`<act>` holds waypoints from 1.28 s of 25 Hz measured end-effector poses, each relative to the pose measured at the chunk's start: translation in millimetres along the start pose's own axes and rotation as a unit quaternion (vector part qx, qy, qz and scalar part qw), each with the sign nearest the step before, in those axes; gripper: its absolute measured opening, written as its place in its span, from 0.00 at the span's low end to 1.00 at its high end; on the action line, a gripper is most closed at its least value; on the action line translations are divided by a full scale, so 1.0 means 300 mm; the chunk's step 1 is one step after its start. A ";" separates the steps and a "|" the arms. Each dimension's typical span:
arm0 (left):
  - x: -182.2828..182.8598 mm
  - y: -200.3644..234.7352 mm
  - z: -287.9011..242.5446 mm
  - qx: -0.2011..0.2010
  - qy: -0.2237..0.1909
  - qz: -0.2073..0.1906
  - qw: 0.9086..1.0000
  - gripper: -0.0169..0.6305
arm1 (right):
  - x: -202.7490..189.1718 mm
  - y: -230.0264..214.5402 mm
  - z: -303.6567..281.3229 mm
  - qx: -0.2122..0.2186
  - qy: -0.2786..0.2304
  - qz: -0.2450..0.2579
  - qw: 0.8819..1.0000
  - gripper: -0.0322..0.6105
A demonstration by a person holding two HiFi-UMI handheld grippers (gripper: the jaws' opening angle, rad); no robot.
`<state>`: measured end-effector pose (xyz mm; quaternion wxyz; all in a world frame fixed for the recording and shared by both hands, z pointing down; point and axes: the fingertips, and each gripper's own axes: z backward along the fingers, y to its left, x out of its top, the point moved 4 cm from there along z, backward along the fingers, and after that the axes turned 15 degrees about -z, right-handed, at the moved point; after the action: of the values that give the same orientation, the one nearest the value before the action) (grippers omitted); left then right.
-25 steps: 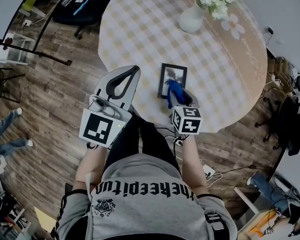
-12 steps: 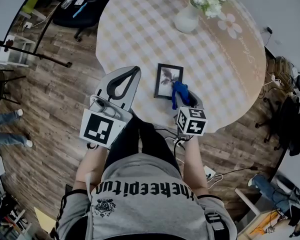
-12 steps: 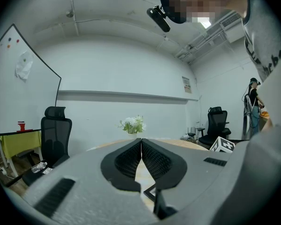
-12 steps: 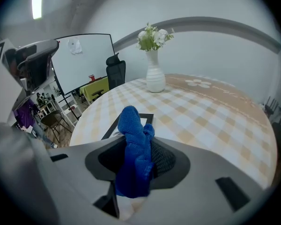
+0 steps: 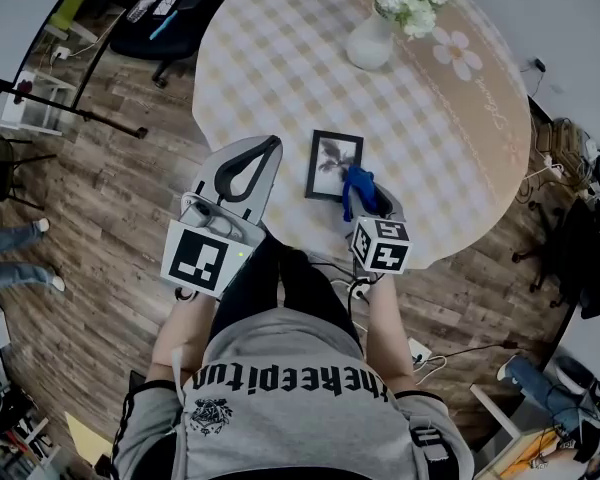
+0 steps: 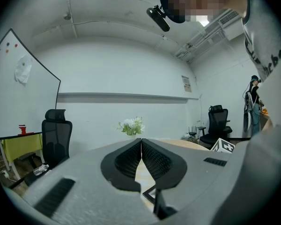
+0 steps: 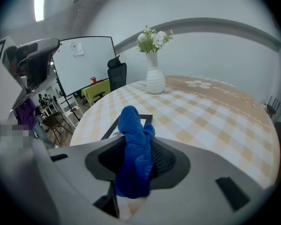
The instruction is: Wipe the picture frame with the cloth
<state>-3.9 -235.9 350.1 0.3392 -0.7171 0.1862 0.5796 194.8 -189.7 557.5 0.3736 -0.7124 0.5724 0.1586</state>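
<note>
Cloth of blue microfibre [image 7: 132, 159] stands bunched between the jaws of the right gripper [image 7: 136, 149], which are clamped on it, a thick fold sticking up past the tips and a tail hanging below. From the head view that gripper [image 5: 365, 193] sits at the table's 6 o'clock edge, close to the person's body, and the cloth [image 5: 355, 186] overlaps the 4 o'clock corner of the black rectangular picture frame [image 5: 334, 165]. Whether it presses on the glass I cannot tell.

The frame lies flat on the round table with a beige checked tablecloth [image 5: 280, 58], near the 6 o'clock rim, long side running away from the person. At 12 o'clock from it, well apart, stands a white ceramic vase of white flowers [image 5: 371, 40].

The left gripper [image 5: 268, 146] is held at the frame's 9 o'clock, by the table's rim above the brown wooden floor [image 5: 110, 188]. Its jaws are pressed together, nothing between them [image 6: 141, 146].
</note>
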 end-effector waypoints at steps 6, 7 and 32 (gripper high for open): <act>0.026 -0.010 0.019 0.015 0.001 -0.008 1.000 0.05 | 0.031 0.013 0.030 0.030 -0.032 0.002 0.999 0.28; 0.033 -0.013 0.021 0.015 0.000 -0.011 1.000 0.05 | 0.041 0.017 0.037 0.037 -0.039 0.004 0.999 0.28; 0.122 0.043 0.129 -0.109 -0.085 -0.029 0.990 0.05 | 0.152 0.259 0.327 -0.001 -0.218 -0.027 0.975 0.28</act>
<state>-30.3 -213.1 307.7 0.2899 -0.7030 0.0712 0.6455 155.4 -156.4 434.6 0.4934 -0.6762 0.4572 0.3004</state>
